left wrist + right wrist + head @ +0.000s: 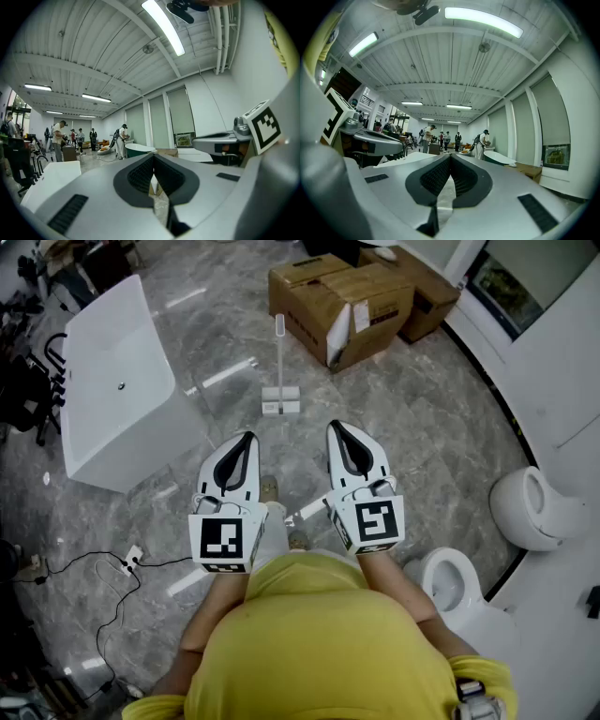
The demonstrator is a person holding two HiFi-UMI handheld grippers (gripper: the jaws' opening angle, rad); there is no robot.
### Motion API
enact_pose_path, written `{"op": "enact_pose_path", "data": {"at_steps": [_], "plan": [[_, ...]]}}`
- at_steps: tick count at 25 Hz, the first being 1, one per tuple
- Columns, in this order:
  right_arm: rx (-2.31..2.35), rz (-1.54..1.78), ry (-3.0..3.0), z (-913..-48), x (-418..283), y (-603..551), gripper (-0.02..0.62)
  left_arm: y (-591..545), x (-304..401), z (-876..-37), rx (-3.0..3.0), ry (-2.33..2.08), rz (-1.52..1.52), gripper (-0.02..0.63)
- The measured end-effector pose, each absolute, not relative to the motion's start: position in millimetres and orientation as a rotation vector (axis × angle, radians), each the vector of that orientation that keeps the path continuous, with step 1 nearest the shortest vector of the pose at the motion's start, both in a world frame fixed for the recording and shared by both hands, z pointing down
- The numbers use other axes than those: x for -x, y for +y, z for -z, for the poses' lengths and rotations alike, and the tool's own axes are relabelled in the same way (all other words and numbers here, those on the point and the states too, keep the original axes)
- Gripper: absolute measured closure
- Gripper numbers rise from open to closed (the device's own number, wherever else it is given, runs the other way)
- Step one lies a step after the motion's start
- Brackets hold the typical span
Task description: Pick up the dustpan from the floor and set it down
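Note:
A white dustpan (280,401) stands on the grey marble floor, its long thin handle (279,334) upright. It is ahead of both grippers and apart from them, roughly midway between their lines. My left gripper (248,437) and right gripper (335,426) are held level, side by side in front of my yellow shirt. Both have their jaws closed tip to tip with nothing between them. The left gripper view shows the left gripper (153,159) with dark pads meeting at the tips. In the right gripper view the right gripper (450,157) looks the same.
Brown cardboard boxes (352,301) lie on the floor behind the dustpan. A white bathtub (117,381) stands at the left. Two white toilets (534,507) (455,582) stand at the right by the wall. A power strip with cable (131,562) lies at lower left. Several people stand far off.

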State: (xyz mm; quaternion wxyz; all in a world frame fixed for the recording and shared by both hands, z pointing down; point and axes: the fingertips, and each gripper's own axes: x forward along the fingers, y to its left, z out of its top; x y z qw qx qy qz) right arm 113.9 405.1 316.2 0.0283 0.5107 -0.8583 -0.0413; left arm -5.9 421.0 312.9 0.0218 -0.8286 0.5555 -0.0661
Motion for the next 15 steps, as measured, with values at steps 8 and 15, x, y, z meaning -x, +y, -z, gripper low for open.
{"op": "enact_pose_path", "data": {"at_steps": [8, 15], "plan": [[-1.553, 0.116, -2.643, -330, -97, 342, 0.574, 356, 18, -322, 2.601, 1.692, 0.177, 0.606], [-1.543, 0.104, -2.636, -339, -83, 266, 0.542, 279, 43, -325, 2.603, 1.68, 0.184, 0.606]]}}
